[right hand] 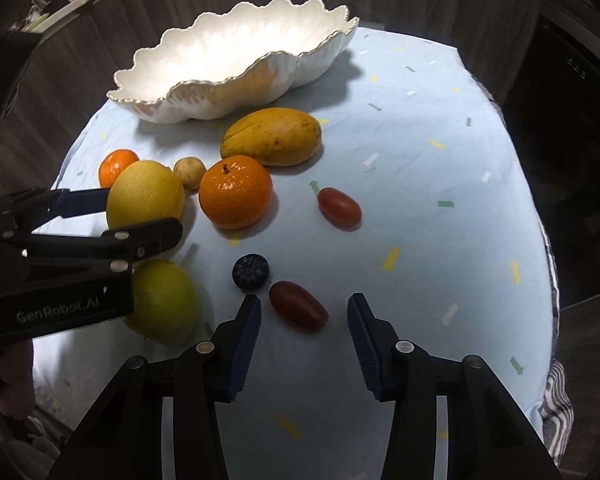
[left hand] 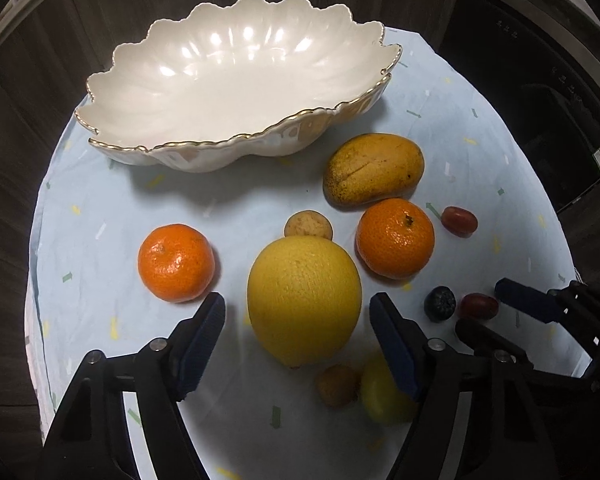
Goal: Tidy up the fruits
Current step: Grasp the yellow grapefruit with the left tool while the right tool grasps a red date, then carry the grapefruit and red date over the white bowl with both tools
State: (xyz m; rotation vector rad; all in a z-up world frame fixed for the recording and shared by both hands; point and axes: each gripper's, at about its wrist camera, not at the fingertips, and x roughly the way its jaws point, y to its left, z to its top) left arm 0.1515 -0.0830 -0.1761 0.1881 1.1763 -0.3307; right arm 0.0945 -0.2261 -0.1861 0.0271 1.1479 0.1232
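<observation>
My left gripper (left hand: 298, 308) is open and straddles a big yellow citrus (left hand: 304, 300), with a gap at each pad. My right gripper (right hand: 304, 304) is open around a red oblong grape (right hand: 298, 312) lying on the cloth, touching neither pad. In the right wrist view the left gripper (right hand: 144, 216) comes in from the left across that citrus (right hand: 146, 196). A blueberry (right hand: 251, 272) sits just left of the grape. The white scalloped bowl (left hand: 188, 156) with a gold rim stands empty at the back.
On the pale blue cloth (right hand: 420, 160) lie a mango (left hand: 374, 168), two tangerines (left hand: 176, 262) (left hand: 396, 238), a second red grape (right hand: 339, 207), two small brown fruits (left hand: 308, 224) (left hand: 338, 386) and a yellow-green lemon (right hand: 164, 304). Dark floor surrounds the table.
</observation>
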